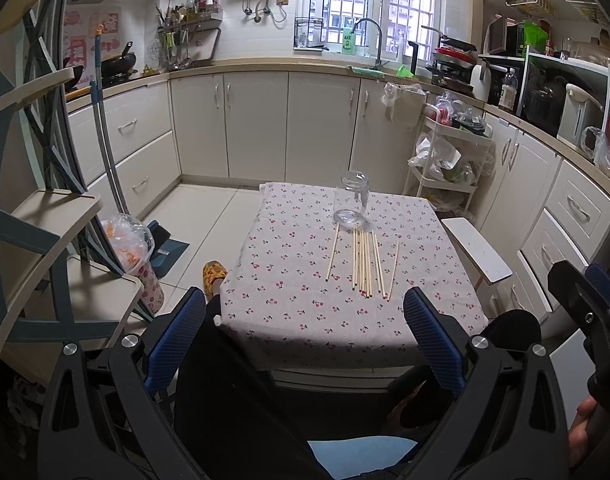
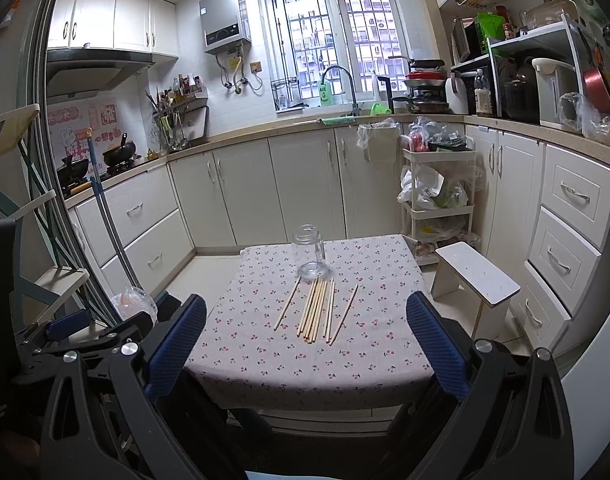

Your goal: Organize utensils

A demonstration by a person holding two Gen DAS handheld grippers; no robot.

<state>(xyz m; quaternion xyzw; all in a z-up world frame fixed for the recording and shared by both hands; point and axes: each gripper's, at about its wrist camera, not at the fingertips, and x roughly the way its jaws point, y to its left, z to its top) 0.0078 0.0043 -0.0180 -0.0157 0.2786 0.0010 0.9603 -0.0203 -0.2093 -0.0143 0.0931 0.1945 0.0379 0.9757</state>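
Chopsticks [image 1: 365,262] lie flat on the counter [image 1: 289,320] just in front of the jar [image 1: 351,200], so one should be pinched near its middle by the spread, empty right tongs [image 2: 305,344], while the left tongs [image 1: 305,340] are spread and empty too.

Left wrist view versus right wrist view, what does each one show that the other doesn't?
Only the left wrist view shows a yellow slipper by the table and the right claw at its edge. Only the right wrist view shows the upper cabinets over the range hood. Both show the empty glass jar upright on the cherry-print tablecloth, with chopsticks lying in front.
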